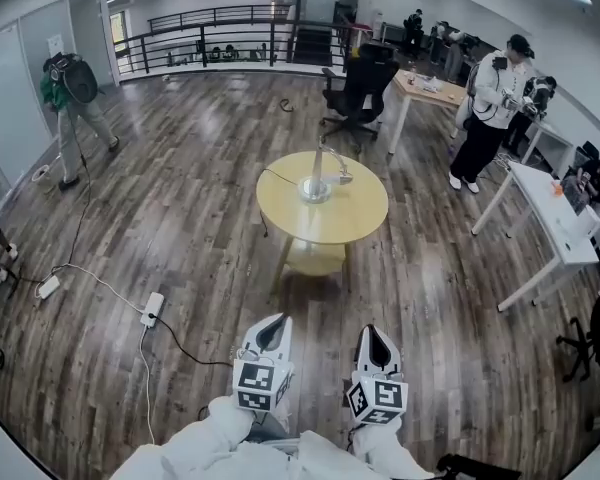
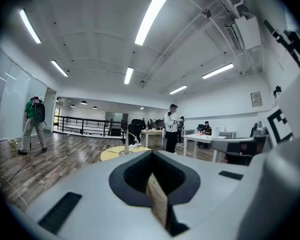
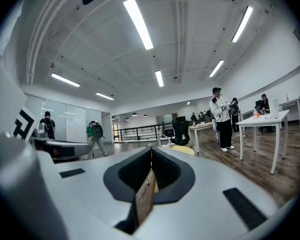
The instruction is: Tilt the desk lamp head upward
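Observation:
A silver desk lamp (image 1: 316, 182) stands in the middle of a round yellow table (image 1: 355, 218), a few steps ahead of me on the wood floor. Its head (image 1: 342, 178) hangs to the right of its upright stem. My left gripper (image 1: 271, 332) and right gripper (image 1: 377, 346) are held side by side low in the head view, far short of the table. Both point roughly level toward it, jaws together with nothing between them. In the left gripper view the table (image 2: 112, 154) and lamp (image 2: 126, 145) show small beyond the shut left gripper (image 2: 152, 156). The right gripper (image 3: 151, 151) is shut too.
A black office chair (image 1: 358, 93) stands behind the table. White desks (image 1: 550, 223) line the right side, with a person (image 1: 490, 108) standing near them. Another person (image 1: 72, 113) is at the far left. A power strip (image 1: 152, 308) and cables lie on the floor at left.

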Motion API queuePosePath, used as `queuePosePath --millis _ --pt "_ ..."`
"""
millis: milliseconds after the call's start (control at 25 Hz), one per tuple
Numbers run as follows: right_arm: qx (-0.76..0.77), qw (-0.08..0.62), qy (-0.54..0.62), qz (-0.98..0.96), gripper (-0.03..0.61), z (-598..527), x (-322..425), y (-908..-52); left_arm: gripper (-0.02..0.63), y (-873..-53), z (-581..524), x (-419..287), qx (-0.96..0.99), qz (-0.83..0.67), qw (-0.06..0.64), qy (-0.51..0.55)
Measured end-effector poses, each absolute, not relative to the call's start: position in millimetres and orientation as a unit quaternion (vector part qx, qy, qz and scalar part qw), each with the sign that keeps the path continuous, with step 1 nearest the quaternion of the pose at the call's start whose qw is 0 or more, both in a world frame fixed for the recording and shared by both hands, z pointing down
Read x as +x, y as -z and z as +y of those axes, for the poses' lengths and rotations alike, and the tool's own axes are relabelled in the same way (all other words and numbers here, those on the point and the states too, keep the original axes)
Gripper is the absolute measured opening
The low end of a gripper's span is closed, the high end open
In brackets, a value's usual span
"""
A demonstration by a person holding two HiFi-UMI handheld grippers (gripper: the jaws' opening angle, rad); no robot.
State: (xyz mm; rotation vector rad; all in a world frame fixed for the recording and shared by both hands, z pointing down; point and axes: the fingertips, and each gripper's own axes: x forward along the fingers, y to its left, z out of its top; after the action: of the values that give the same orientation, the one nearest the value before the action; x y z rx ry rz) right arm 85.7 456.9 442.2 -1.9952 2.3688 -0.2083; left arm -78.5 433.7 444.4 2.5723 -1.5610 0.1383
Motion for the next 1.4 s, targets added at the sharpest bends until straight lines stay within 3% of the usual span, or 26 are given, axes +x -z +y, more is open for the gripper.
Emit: queuePosePath --millis 640,1400 --pt "-0.646 0.018 0.067 0.760 0.012 308.2 48.4 -440.0 0.000 -446.0 281.6 -118.1 0.857 -0.509 0.068 -0.039" --pt "-0.642 0.028 0.076 0.763 0.011 154.7 89.5 -452.3 0.000 -471.1 143.9 -78.5 0.852 -0.515 0.078 -0.062"
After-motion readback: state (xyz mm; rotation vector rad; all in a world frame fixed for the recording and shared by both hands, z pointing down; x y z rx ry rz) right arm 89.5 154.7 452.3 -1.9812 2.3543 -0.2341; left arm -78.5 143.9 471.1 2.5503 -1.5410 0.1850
